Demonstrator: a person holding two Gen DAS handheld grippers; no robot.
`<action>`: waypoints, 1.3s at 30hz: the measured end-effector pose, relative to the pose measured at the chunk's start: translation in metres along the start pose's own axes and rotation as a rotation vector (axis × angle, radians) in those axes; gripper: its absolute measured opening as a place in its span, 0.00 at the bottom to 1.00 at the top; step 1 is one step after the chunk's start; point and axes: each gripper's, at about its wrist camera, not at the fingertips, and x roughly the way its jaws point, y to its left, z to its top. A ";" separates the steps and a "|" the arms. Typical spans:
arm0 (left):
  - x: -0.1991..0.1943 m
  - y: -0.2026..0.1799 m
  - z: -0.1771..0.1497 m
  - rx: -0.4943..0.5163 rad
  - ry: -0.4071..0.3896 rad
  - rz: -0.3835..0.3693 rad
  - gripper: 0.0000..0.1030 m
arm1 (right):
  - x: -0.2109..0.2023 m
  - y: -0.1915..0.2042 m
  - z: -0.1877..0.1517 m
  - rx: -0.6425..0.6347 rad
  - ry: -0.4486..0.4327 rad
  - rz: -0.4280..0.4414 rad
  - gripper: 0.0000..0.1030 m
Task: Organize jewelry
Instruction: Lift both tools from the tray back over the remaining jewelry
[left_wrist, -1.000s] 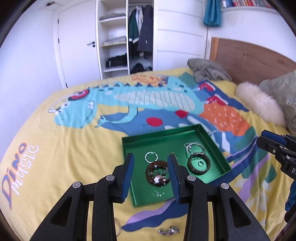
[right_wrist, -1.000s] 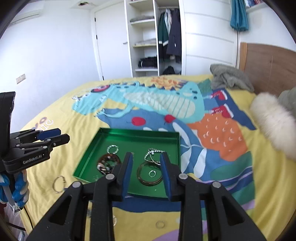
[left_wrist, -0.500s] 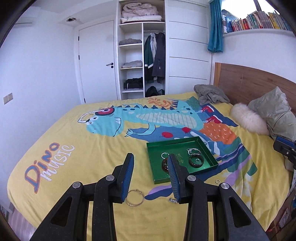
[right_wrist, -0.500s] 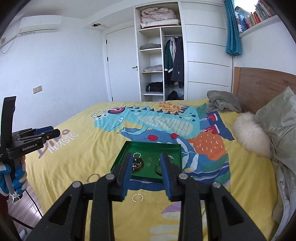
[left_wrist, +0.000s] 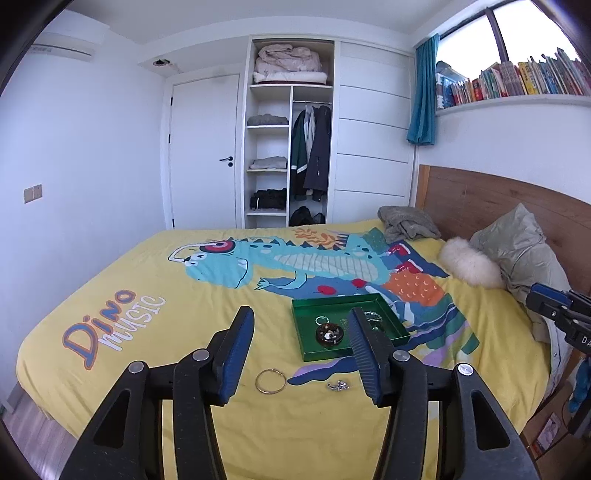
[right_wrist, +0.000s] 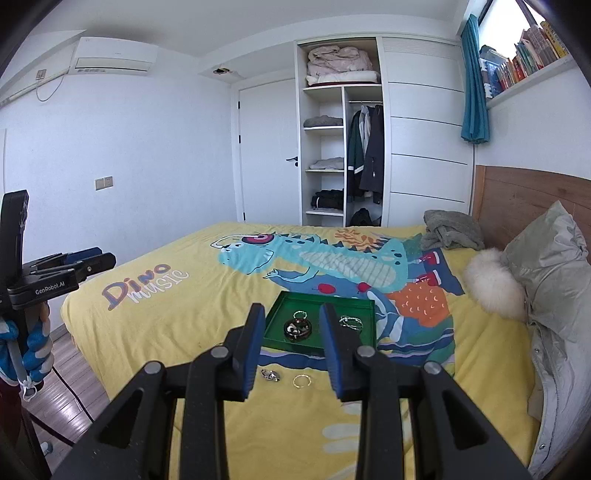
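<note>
A green tray (left_wrist: 306, 347) (right_wrist: 273, 334) lies on the yellow dinosaur bedspread. In it sit a dark round brooch (left_wrist: 330, 335) (right_wrist: 296, 328), a small silver ring (left_wrist: 322, 318) (right_wrist: 300, 314) and a beaded bracelet (left_wrist: 373, 315) (right_wrist: 351, 321). On the bedspread before the tray lie a gold hoop (left_wrist: 270, 380), a small silver piece (left_wrist: 338, 386) (right_wrist: 270, 375) and a small gold ring (right_wrist: 301, 380). My left gripper (left_wrist: 301, 349) is open and empty, held high above the bed's near edge. My right gripper (right_wrist: 291, 345) is open and empty, likewise far back from the tray.
A white furry cushion (left_wrist: 471, 266), grey pillows (right_wrist: 550, 273) and a wooden headboard (left_wrist: 480, 199) are at the right. A grey garment (right_wrist: 450, 229) lies at the far corner. An open wardrobe (left_wrist: 288, 147) and door stand behind. Wood floor (right_wrist: 70, 380) shows left of the bed.
Both grippers have pulled far back and up from the tray, so the whole bed now shows. The left gripper's jaws have opened wider. Nothing was picked up.
</note>
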 end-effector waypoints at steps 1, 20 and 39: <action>-0.004 0.000 0.000 -0.001 -0.007 -0.004 0.53 | -0.003 0.002 0.000 -0.005 -0.005 0.001 0.29; 0.033 0.027 -0.051 -0.017 0.078 0.047 0.54 | 0.025 0.001 -0.038 0.029 0.059 0.031 0.29; 0.145 0.063 -0.112 -0.097 0.254 0.087 0.54 | 0.139 -0.002 -0.088 0.048 0.182 0.153 0.32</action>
